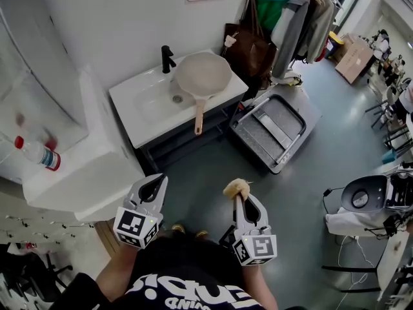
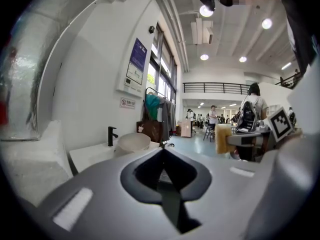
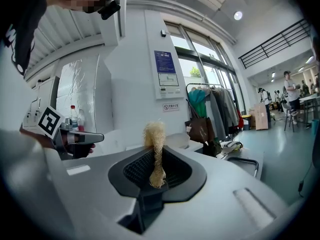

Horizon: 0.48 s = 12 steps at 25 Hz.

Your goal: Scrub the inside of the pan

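Note:
A cream pan (image 1: pixel 204 75) with a long pale handle rests across the white sink (image 1: pixel 150 105), its bowl beside the black tap (image 1: pixel 167 58); the pan (image 2: pixel 132 142) also shows far off in the left gripper view. My right gripper (image 1: pixel 237 194) is shut on a tan loofah scrubber (image 1: pixel 236 188), which sticks up between its jaws (image 3: pixel 155 156). My left gripper (image 1: pixel 153 187) is shut with nothing in it. Both grippers hang over the floor, well short of the sink.
A white counter (image 1: pixel 77 173) with a red-capped bottle (image 1: pixel 40 153) lies to the left. A grey tray unit (image 1: pixel 274 126) stands on the floor right of the sink, a brown bag (image 1: pixel 248 47) and hung clothes (image 1: pixel 303 18) behind it. A desk with an appliance (image 1: pixel 364 199) is at right.

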{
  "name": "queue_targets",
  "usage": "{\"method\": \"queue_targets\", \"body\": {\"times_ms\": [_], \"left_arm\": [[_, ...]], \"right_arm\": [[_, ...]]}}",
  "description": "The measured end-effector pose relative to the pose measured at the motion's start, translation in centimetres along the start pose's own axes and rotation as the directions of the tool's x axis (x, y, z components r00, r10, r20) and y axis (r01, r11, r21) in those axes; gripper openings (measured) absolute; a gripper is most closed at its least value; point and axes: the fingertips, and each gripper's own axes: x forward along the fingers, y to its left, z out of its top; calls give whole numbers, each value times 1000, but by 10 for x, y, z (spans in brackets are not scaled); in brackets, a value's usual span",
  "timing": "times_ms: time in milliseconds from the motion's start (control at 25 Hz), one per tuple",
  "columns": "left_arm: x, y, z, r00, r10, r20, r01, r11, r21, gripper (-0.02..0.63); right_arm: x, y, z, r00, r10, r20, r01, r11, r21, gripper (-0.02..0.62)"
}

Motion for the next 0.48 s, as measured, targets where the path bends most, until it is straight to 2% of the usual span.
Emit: {"method": "queue_targets", "body": {"times_ms": [280,480], "left_arm": [[-10,14,-17,1000,-25,-17,26,999,31,-3],[-9,25,-20,999,-33,-13,33,999,2,-3]], "right_arm": [[2,27,-11,1000,-11,14,11,1000,9,52],[3,31,-5,999,-42,18,42,999,1,52]]}}
